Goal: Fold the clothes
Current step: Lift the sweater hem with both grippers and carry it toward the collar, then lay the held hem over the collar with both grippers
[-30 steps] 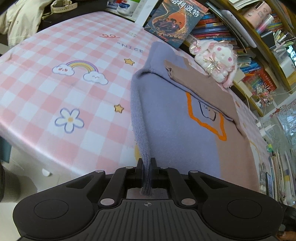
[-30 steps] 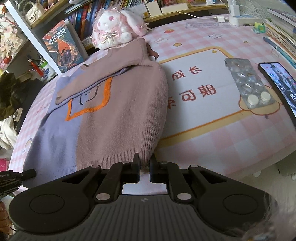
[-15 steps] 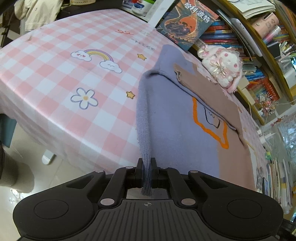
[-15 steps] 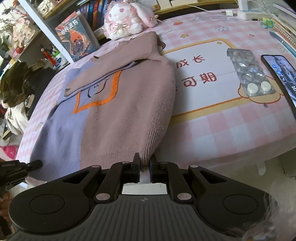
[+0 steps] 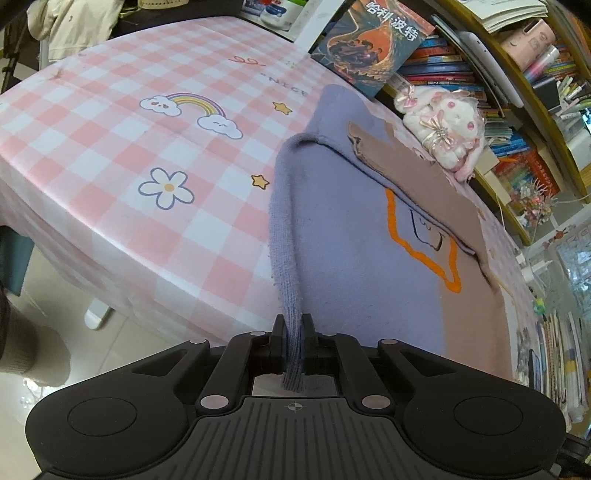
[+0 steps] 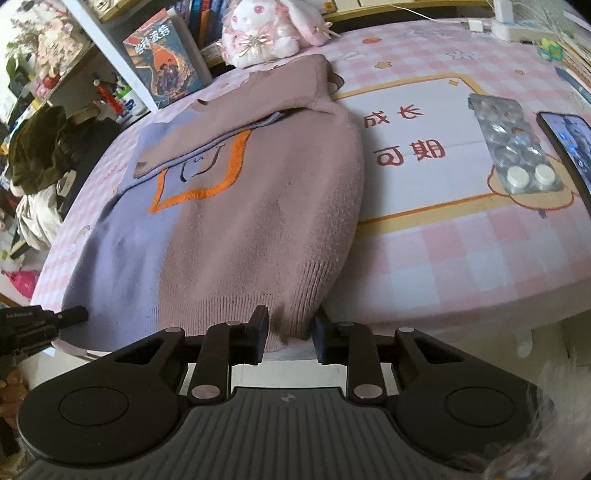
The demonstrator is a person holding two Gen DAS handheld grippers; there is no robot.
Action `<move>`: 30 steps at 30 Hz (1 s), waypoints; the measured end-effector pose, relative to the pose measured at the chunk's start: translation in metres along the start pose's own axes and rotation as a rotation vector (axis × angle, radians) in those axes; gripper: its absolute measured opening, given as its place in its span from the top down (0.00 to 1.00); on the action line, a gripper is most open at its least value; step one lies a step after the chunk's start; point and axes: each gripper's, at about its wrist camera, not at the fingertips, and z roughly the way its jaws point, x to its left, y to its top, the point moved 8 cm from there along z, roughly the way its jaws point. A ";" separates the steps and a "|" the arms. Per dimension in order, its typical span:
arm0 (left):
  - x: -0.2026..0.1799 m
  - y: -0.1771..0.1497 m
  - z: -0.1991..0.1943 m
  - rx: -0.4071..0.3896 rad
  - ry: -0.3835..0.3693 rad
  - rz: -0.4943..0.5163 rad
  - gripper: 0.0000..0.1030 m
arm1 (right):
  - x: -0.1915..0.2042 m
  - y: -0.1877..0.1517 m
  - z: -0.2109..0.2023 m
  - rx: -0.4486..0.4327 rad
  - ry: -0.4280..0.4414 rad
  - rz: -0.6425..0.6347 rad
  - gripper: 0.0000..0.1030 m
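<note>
A knit sweater (image 5: pixel 354 258), half lilac and half dusty pink with an orange outline on its chest, lies flat on the table with both sleeves folded across it. My left gripper (image 5: pixel 293 328) is shut on the lilac corner of the hem, which rises from the table into its jaws. In the right wrist view the same sweater (image 6: pixel 258 206) shows its pink side. My right gripper (image 6: pixel 289 326) stands open at the table's near edge, and the pink corner of the hem lies loose between its fingers.
The pink checked tablecloth (image 5: pixel 122 147) covers the table. A white plush rabbit (image 6: pixel 266 33) and a book (image 5: pixel 369 40) stand at the far edge by bookshelves. A pill blister pack (image 6: pixel 513 147) and a phone (image 6: pixel 569 147) lie to the right of the sweater.
My right gripper has opened and let go of the pink hem corner. Both grippers have drawn back toward the near table edge; the left keeps its hold.
</note>
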 end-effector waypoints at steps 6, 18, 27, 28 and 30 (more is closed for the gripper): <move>0.000 0.001 -0.006 -0.001 -0.015 -0.015 0.97 | 0.002 0.000 -0.001 0.013 0.008 -0.025 0.92; -0.001 0.001 -0.023 0.012 -0.092 -0.091 0.97 | -0.004 0.000 -0.020 0.031 0.091 0.070 0.92; -0.016 0.014 -0.031 -0.024 -0.161 -0.134 0.97 | -0.001 0.018 -0.036 0.005 0.220 0.172 0.92; -0.018 0.015 -0.031 -0.026 -0.164 -0.136 0.97 | -0.001 0.019 -0.036 0.007 0.225 0.174 0.92; -0.017 0.014 -0.031 -0.025 -0.160 -0.138 0.97 | 0.000 0.019 -0.035 0.011 0.233 0.176 0.92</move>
